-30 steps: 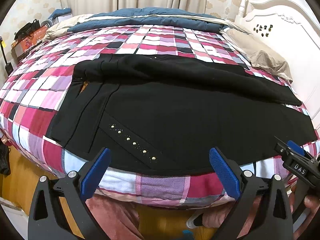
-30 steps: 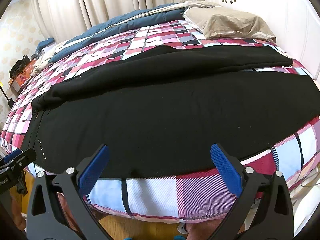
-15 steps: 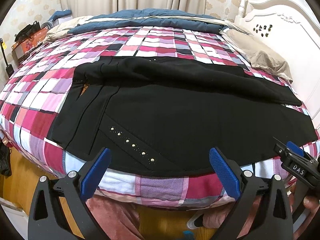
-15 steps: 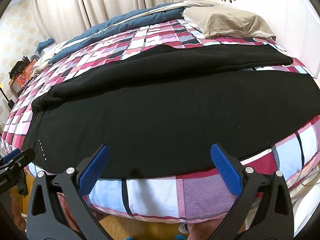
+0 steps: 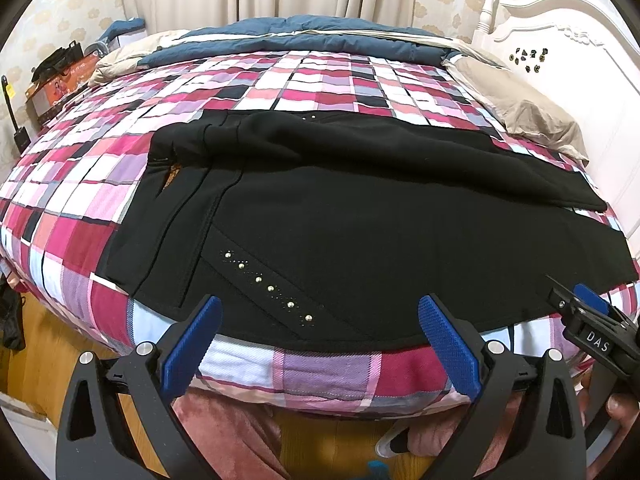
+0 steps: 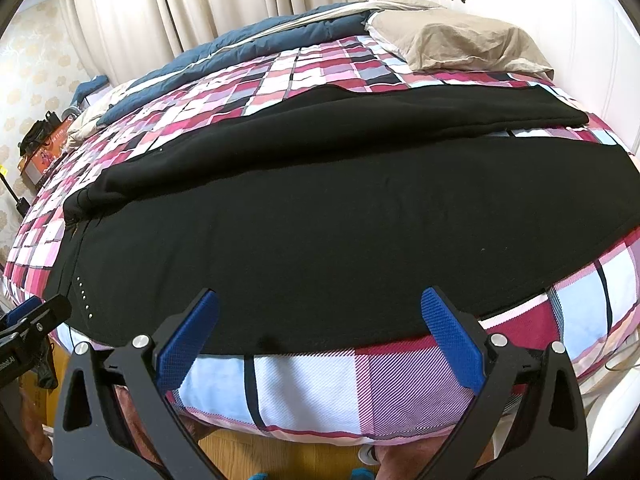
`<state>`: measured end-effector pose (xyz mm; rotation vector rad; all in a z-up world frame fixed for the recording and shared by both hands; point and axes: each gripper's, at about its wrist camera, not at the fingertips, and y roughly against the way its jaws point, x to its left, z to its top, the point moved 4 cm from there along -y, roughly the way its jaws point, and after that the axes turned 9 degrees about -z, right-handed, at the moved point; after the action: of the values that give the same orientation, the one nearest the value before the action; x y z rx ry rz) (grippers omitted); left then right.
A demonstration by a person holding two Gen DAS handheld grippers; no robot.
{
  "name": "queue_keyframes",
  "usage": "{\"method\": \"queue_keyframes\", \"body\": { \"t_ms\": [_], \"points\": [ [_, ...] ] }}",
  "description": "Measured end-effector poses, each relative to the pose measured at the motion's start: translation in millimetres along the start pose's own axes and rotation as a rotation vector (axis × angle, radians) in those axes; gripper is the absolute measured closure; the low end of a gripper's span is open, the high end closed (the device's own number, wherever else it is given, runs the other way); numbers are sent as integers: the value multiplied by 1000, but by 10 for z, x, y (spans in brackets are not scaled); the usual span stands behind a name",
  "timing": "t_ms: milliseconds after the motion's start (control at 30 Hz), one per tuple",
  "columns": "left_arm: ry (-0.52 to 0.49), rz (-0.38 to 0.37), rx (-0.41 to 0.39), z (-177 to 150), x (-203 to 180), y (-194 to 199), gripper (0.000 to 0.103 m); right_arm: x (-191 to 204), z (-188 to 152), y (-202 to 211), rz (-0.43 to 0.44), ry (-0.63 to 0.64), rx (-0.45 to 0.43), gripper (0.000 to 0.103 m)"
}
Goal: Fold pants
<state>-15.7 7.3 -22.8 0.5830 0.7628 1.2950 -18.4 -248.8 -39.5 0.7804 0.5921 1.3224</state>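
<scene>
Black pants (image 5: 360, 216) lie spread across the checked bed, waistband at the left, legs running right. The far leg is partly folded over along the back. A row of small studs (image 5: 268, 286) marks the near hip. The pants fill the middle of the right wrist view (image 6: 340, 220). My left gripper (image 5: 318, 316) is open and empty, just short of the pants' near edge by the studs. My right gripper (image 6: 318, 312) is open and empty at the near edge of the leg. Each gripper shows at the edge of the other's view.
The bed has a pink, red and white checked cover (image 5: 304, 84). A blue duvet (image 5: 288, 36) and beige pillow (image 6: 460, 40) lie at the back. The white headboard (image 5: 560, 40) stands at the right. Boxes (image 5: 56, 76) sit at the left. Wooden floor (image 5: 48, 344) lies below.
Both grippers have drawn back and risen very slightly, so the pants sit a little lower in view. Nothing was grasped.
</scene>
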Motion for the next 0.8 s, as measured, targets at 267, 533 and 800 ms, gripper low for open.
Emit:
{"method": "queue_keyframes", "body": {
  "t_ms": [267,533,800],
  "points": [
    [2,7,-1,-13,19,7,5,2,-15,-13,1,-1,3,2],
    [-1,11,0,-13,26,4,5,0,-25,-21,0,0,6,2],
    [-1,15,0,-18,55,4,5,6,-49,-51,1,1,8,2]
  ]
}}
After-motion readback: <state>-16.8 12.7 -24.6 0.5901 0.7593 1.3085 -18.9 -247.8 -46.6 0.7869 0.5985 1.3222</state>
